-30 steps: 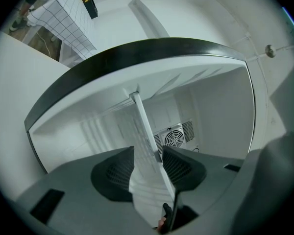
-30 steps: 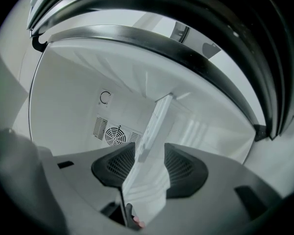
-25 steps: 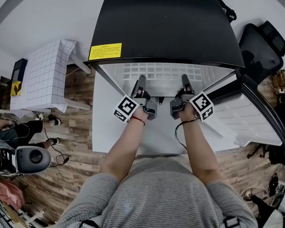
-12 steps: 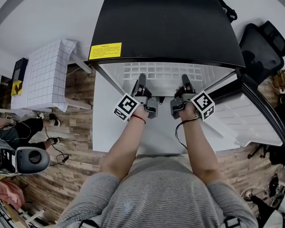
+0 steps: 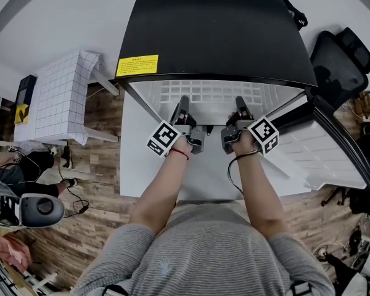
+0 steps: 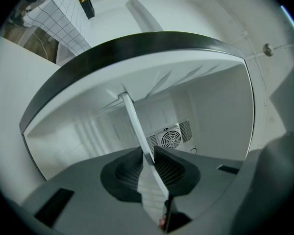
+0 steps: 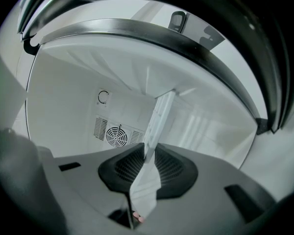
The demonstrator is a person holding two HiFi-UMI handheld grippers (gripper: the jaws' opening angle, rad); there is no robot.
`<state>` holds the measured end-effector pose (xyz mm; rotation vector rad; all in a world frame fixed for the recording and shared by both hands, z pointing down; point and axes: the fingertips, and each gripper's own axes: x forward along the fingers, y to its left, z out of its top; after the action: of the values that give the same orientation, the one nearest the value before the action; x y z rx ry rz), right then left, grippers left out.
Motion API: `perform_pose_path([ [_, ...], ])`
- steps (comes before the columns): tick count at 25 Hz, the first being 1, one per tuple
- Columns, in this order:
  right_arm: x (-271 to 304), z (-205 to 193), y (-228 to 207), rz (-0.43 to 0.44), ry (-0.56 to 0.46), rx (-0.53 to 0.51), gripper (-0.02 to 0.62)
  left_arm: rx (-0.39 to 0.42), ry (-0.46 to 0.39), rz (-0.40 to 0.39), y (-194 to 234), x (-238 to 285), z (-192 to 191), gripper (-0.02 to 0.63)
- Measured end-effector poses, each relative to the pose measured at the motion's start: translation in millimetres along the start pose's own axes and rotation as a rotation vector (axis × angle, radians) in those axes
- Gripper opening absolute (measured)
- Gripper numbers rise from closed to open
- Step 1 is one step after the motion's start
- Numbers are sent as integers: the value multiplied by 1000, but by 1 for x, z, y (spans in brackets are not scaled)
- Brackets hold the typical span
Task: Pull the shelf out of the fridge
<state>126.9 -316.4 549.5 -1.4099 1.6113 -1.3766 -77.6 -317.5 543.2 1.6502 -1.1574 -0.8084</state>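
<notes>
The shelf (image 5: pixel 217 95), a white grid, lies inside the open fridge (image 5: pixel 216 29) just under its black top. The left tongs (image 5: pixel 183 103) grip its front edge, and the right tongs (image 5: pixel 240 102) are closing on the same edge. A fan grille (image 6: pixel 170 137) shows on the back wall; the door (image 5: pixel 333 150) stands open at the right, near a black chair (image 5: pixel 342 60).
</notes>
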Motion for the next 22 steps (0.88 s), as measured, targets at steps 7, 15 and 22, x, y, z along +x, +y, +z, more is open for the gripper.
perform_pose_path([
  [7,0,0,0,0,-3,9,72,-6,5,2,0,0,0,77],
  [15,0,1,-1,-4,-8,37,67,-11,20,3,0,0,-1,74],
  [22,0,1,-3,-7,-12,58,63,-28,21,0,0,0,-2,69],
])
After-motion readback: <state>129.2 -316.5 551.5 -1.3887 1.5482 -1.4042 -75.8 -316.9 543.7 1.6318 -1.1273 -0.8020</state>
